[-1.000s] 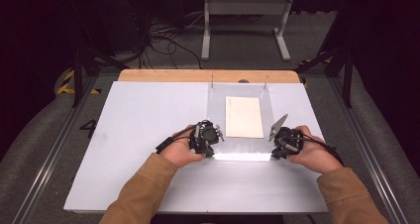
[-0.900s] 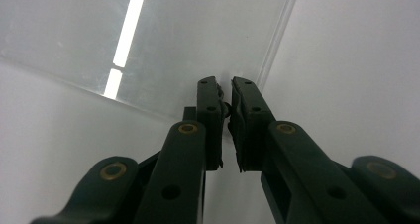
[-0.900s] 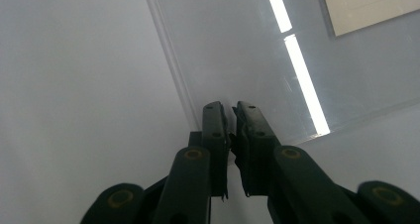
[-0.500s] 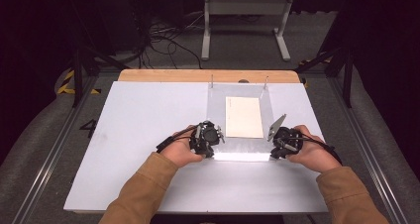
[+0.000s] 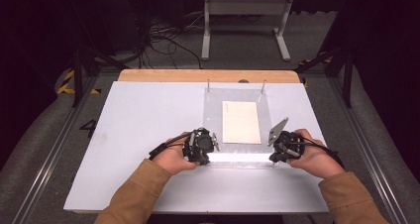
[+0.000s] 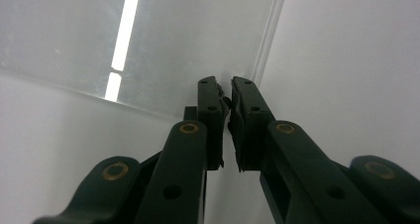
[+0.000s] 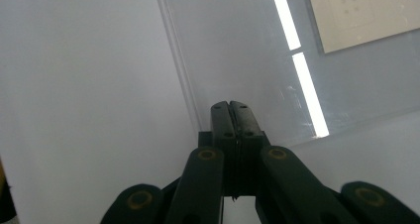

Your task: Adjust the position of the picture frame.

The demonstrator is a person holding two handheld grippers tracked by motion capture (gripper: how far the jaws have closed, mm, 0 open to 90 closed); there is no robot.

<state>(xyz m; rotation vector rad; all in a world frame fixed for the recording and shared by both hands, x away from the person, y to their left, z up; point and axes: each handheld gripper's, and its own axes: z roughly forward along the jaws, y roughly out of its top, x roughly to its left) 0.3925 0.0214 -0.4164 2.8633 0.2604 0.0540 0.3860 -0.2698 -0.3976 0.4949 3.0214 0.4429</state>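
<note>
Clear sheet on the white table, a gripper at each near corner.

The clear plastic sheet [image 5: 237,122] lies flat on the right half of the white table [image 5: 138,130], with a cream card [image 5: 241,122] resting on or under its middle; its far edge sits by two thin upright pins [image 5: 208,84]. The left gripper [image 6: 225,85] is at the sheet's near left corner: in the left gripper view its jaws stand a narrow slit apart, tips right at the sheet's edge, and whether they pinch it cannot be told. The right gripper [image 7: 231,105] is at the near right corner, its jaws pressed fully together with their tips on the sheet just inside the edge. Beyond the table's wooden far edge, a metal stand [image 5: 245,23] is on the floor.
</note>
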